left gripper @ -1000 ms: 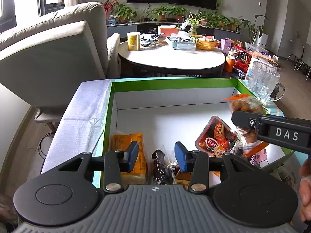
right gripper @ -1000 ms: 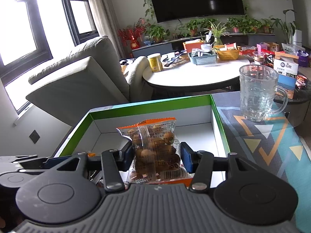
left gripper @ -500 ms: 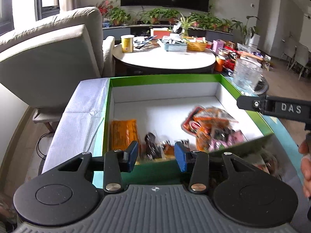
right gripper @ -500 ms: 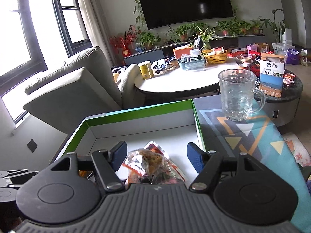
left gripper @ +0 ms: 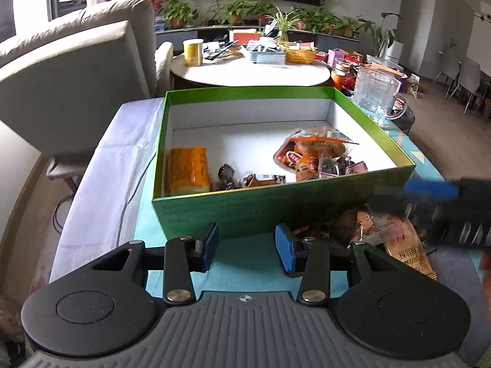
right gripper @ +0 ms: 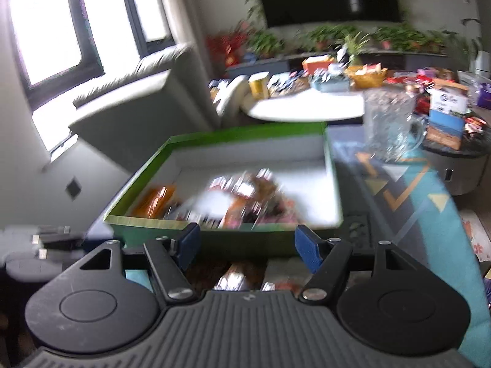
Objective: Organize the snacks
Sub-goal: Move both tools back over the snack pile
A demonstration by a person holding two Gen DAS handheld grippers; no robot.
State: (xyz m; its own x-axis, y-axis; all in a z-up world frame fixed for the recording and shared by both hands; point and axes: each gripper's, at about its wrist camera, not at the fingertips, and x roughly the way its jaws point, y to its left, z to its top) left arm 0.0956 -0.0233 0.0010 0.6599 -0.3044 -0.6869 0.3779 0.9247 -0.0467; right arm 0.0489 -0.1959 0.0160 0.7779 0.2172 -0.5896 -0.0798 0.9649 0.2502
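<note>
A green box (left gripper: 276,211) with a white inside holds several snacks: an orange packet (left gripper: 187,170) at left, small dark sweets (left gripper: 227,176) in the middle, and a pile of packets (left gripper: 319,153) at right. My left gripper (left gripper: 245,247) is open and empty, just in front of the box's near wall. More snack packets (left gripper: 402,239) lie on the table in front of the box at right. My right gripper (right gripper: 247,245) is open and empty above them; it appears blurred in the left wrist view (left gripper: 435,196). The box (right gripper: 153,219) is blurred in the right wrist view.
A glass mug (left gripper: 376,95) stands past the box's far right corner. A white cloth (left gripper: 110,165) covers the table to the left. A grey armchair (left gripper: 76,70) and a round white table (left gripper: 248,72) with clutter stand behind.
My right gripper opened and dropped the nut packet onto the pile in the box. Both grippers pulled back out of the box to its near side.
</note>
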